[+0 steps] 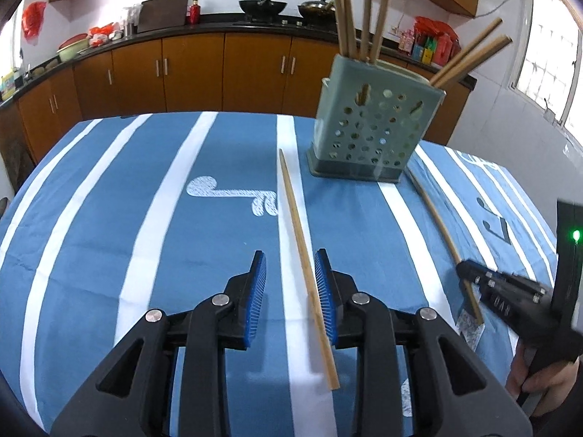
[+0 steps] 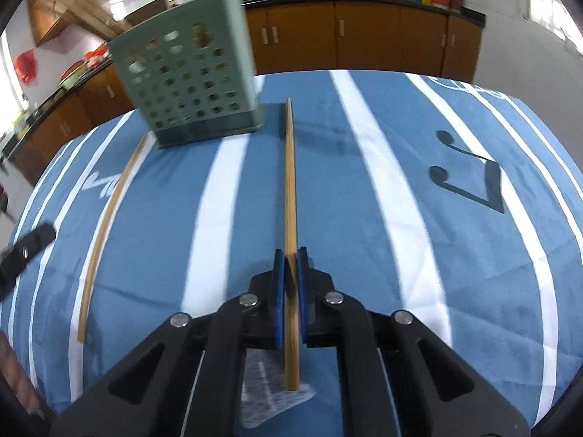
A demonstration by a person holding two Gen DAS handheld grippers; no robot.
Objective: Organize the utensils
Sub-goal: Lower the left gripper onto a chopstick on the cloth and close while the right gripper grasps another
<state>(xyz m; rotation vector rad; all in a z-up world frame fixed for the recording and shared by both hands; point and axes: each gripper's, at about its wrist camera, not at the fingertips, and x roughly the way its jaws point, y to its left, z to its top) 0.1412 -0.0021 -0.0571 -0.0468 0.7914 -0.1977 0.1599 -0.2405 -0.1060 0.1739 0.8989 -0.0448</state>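
Bamboo chopstick (image 2: pixel 290 196) between right fingers (image 2: pixel 301 276)

table (image 1: pixel 109 218): striped blue cloth | on it: perforated holder (image 1: pixel 371 127), loose chopstick (image 1: pixel 302 255)

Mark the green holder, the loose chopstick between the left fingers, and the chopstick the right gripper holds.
green holder (image 1: pixel 371 134), left wrist view, on its perforated front wall.
loose chopstick (image 1: pixel 296 218), left wrist view, mid-shaft on the cloth.
held chopstick (image 2: pixel 289 182), right wrist view, on the shaft ahead of the fingers.
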